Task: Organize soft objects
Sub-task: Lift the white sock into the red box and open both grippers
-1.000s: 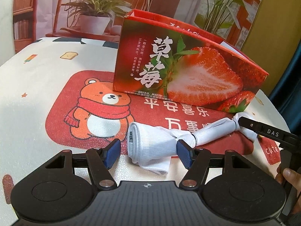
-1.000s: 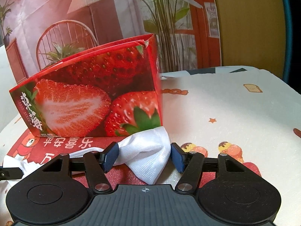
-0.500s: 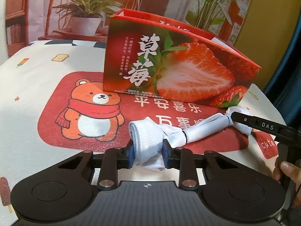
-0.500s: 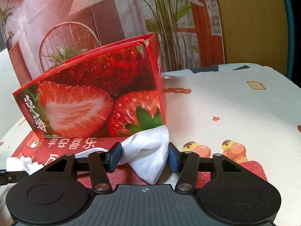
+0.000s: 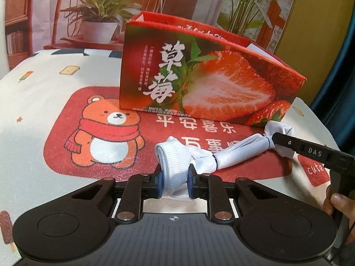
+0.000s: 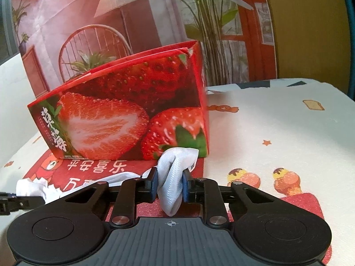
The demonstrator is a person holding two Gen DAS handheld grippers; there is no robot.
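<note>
**Both ends of the white cloth are being pinched in front of the strawberry box**

The desk [image 5: 33, 102], covered with a cream cartoon-print cloth and a red bear-print mat [image 5: 66, 137], is carrying an open-topped red cardboard box printed with strawberries [image 5: 210, 84]. Just in front of that box, on the mat, the long white ribbed fabric piece tied off with thin black bands [image 5: 233, 153] is lying stretched out, one end near the box's right corner, the other toward the bear.

To do this step well, I judge that both grips should be seating deep on the bunched ends before any lift, then rising together so the middle is not sagging or snagging on the box's front wall; the cloth is soft and will be drooping between the two holds. Pulling the ends apart too hard could be slipping a band off.

The left gripper [image 5: 174, 182] is pointing down toward the desk, its fingers closing on the rolled left end, blue pads pressing the fabric. The right gripper [image 6: 169, 182] is angled down likewise, its fingers closing on the fanned right end, squeezed into a narrow fold. A person's fingertips [image 5: 335, 201] are showing at the right gripper's handle.
</note>
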